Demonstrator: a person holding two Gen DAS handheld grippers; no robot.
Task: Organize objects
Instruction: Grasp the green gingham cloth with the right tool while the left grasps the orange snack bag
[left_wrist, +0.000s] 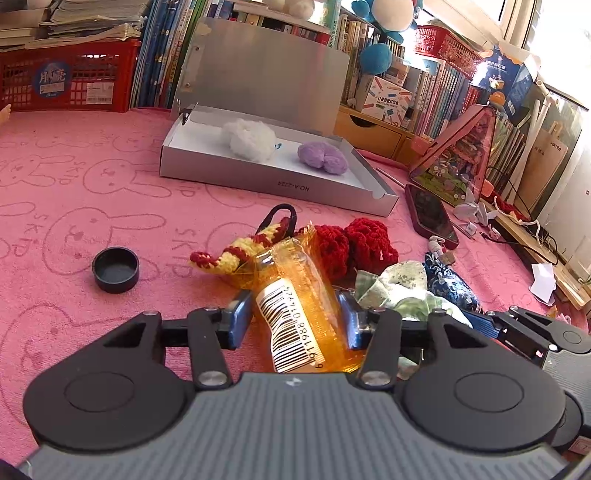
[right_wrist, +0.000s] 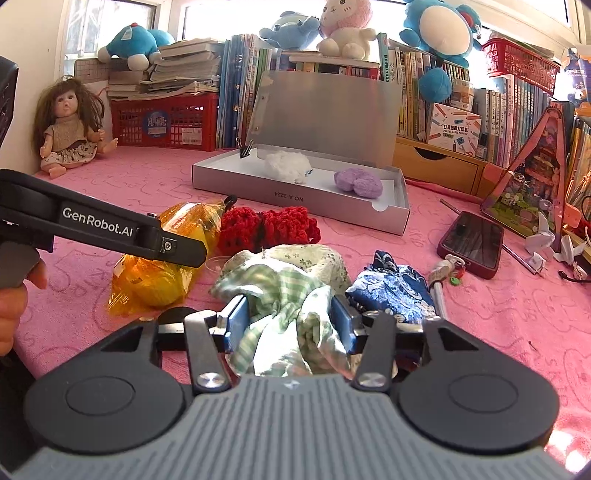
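Orange packet (left_wrist: 295, 295) between left gripper (left_wrist: 295, 314) pads.

My left gripper (left_wrist: 297, 317) has a ribbed grey housing flanked by two round black discs, with black linkage arms pinned by silver screws and blue pads on the fingers (left_wrist: 239, 319). My right gripper (right_wrist: 290, 321) is built the same way: grey ribbed body, black discs, silver pivot screws, blue fingers (right_wrist: 234, 325). In the right wrist view, the left unit's black side bears white "GenRobot.AI" lettering.
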